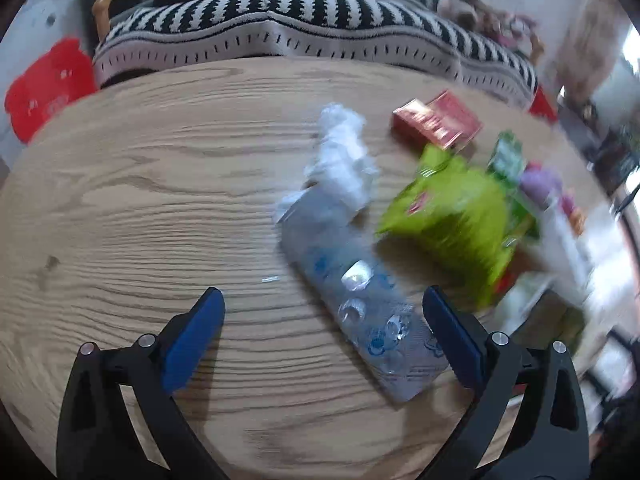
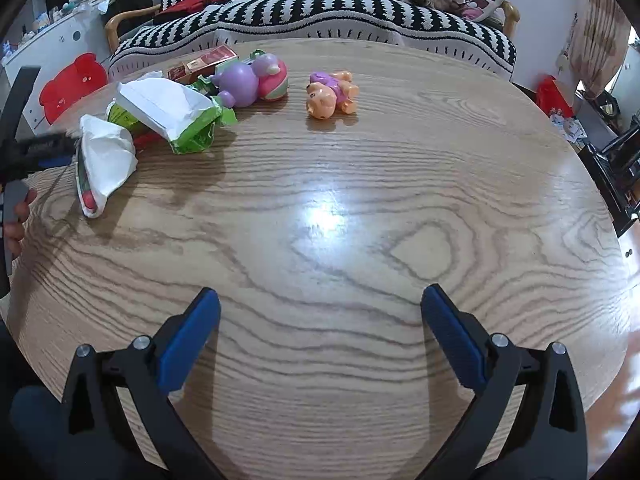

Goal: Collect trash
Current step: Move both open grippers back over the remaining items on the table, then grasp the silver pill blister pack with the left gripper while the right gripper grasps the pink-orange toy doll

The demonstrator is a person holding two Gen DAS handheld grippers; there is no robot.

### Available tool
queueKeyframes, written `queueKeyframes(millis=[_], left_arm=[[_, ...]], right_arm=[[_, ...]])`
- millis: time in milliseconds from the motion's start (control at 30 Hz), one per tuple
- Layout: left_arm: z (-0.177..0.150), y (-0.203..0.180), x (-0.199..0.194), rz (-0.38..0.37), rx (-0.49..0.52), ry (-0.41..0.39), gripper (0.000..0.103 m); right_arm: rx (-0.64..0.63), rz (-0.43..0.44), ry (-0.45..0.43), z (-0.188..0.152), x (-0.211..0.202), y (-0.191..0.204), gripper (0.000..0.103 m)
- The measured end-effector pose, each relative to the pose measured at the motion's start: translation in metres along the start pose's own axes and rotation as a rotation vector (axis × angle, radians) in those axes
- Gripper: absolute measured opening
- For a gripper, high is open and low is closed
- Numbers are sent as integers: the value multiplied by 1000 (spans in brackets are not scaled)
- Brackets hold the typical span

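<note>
Your left gripper (image 1: 323, 305) hangs over the table (image 1: 132, 200) with its blue fingers (image 1: 195, 340) spread wide and nothing between them that they touch — a blister pack (image 1: 362, 312) lies flat on the wood in the gap, nearer the right-hand finger, whose tip hides its far corner. Just past it sits a crumpled white tissue (image 1: 342, 156), overlapping the pack's far end. To the right a green snack bag (image 1: 452, 216) is smeared by motion blur; you cannot read its print, and whatever sits behind it is a purple and white blur. A red box (image 1: 436, 122) lies beyond, near the table's far edge.

Your right gripper (image 2: 320, 304) is released too, fingers (image 2: 188, 344) apart above bare wood, holding nothing. Well ahead to the left you see the pile: a white wrapper (image 2: 104, 156), the torn green bag (image 2: 180, 116), the red box (image 2: 204, 62) half hidden behind them. A purple toy (image 2: 248, 80) and an orange toy dog (image 2: 330, 96) stand apart. At the left rim a hand (image 2: 16, 216) is cut off.
</note>
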State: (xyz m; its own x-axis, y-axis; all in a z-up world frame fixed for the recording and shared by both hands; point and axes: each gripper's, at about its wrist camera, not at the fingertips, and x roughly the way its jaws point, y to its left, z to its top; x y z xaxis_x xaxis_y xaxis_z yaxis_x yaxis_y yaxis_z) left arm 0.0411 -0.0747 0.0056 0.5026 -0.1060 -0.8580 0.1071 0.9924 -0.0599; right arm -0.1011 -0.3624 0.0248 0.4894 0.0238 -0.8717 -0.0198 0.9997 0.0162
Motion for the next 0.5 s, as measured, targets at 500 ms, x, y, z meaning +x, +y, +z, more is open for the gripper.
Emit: queueKeyframes(millis=[500], left_arm=[[-10, 39, -8, 31, -24, 2, 96]], right_arm=[[-36, 23, -4, 36, 23, 9, 98]])
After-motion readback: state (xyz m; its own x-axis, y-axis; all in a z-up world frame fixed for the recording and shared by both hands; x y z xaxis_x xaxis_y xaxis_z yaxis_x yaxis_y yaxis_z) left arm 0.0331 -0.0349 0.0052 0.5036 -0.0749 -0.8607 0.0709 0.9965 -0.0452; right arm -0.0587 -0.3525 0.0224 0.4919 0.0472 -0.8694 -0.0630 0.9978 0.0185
